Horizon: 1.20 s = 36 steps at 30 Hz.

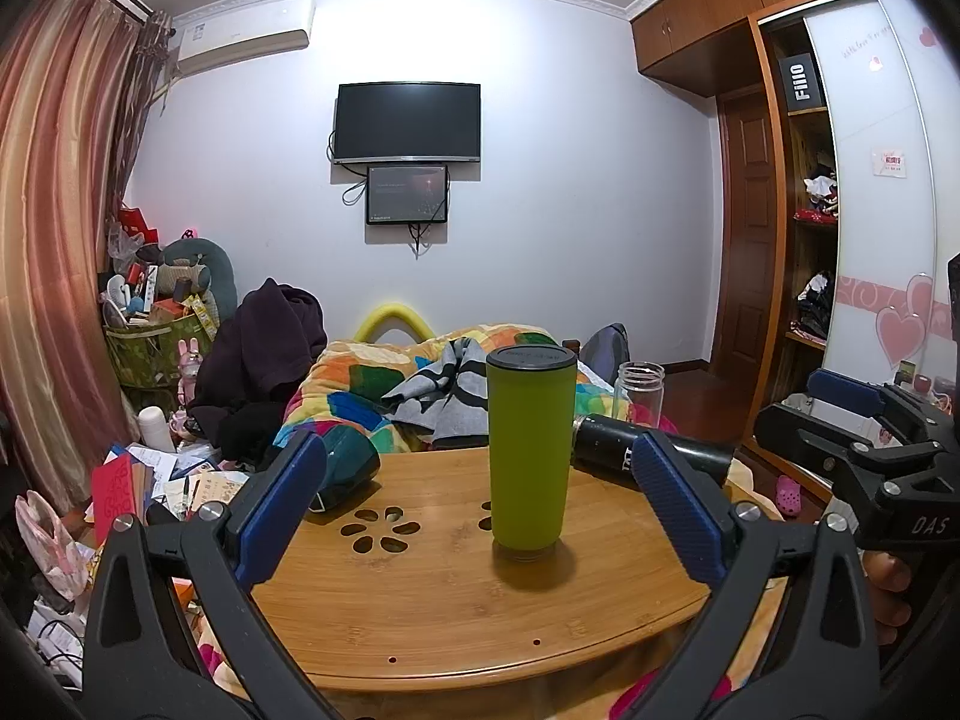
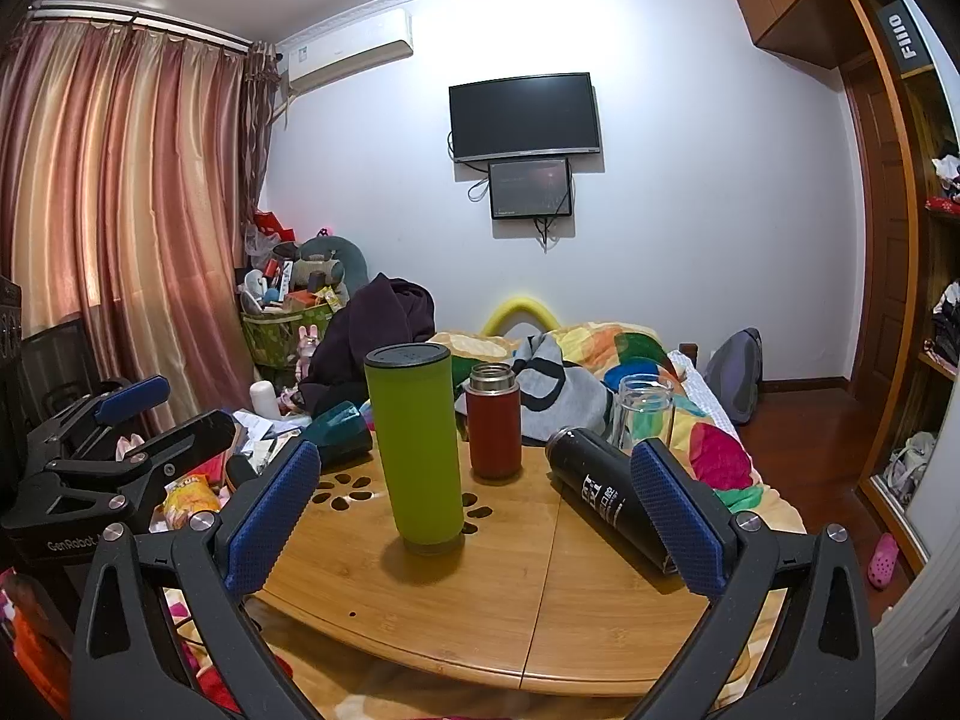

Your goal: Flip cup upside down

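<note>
both grippers, left gripper (image 1: 480, 498) and right gripper (image 2: 474, 501), spread wide before one green cup (image 1: 528, 450) among five vessels.

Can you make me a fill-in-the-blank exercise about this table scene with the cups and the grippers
1. The green cup stands on the wooden table with its dark ____ end on top.
2. The black bottle lies on its ____.
3. The red flask stands ____ beside the green cup.
4. Both the left gripper and the right gripper have their jaws ____.

Missing words: wide; side; upright; open
</note>
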{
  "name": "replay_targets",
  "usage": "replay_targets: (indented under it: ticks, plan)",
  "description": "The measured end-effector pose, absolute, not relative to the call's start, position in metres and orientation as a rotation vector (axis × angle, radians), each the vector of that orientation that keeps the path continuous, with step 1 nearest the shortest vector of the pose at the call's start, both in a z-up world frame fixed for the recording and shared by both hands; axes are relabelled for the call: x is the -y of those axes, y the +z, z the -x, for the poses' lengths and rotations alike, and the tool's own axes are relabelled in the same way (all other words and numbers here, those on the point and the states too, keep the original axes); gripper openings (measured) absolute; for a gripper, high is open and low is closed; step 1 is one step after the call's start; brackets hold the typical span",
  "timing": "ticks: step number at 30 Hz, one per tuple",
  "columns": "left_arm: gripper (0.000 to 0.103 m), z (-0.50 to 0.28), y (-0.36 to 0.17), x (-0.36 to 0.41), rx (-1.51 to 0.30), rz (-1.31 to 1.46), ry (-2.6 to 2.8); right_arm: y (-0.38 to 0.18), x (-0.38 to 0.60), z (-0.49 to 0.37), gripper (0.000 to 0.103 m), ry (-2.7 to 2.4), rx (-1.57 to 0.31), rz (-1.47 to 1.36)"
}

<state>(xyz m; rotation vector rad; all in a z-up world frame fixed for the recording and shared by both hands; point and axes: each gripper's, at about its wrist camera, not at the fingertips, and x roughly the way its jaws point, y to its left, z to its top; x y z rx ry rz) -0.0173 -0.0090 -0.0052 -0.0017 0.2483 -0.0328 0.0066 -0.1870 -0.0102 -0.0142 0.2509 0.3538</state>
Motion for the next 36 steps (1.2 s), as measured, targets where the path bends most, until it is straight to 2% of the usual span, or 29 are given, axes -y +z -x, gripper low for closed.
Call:
replay_targets:
  ticks: [36]
  plan:
    - [0.103, 0.0208, -0.0006, 0.0106, -0.239, 0.008, -0.052, -0.0102, 0.1803, -0.0076, 0.103, 0.364, -0.255, 0.026]
